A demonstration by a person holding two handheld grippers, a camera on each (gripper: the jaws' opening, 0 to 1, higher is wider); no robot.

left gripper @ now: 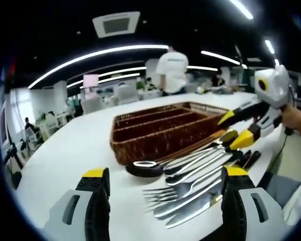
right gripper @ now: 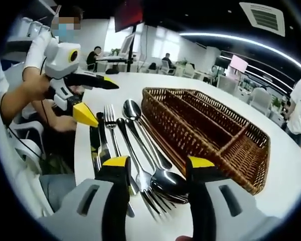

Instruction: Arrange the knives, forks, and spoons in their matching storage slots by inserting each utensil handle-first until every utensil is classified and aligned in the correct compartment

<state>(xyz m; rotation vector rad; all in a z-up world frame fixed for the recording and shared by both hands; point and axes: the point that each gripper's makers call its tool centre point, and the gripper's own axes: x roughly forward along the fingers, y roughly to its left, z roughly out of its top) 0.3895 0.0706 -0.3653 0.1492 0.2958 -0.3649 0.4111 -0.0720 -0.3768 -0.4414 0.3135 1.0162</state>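
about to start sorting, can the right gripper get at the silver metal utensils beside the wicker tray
Probably yes: the right gripper is open just short of the silver metal utensils, with nothing between; the brown wicker tray stays off to one side.

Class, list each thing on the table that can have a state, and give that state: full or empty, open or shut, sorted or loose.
Basket: compartments empty as far as they show.
Utensils: loose in a pile on the table, beside the basket, none sorted.
Left gripper: open, holding nothing.
Right gripper: open, over the pile, holding nothing.
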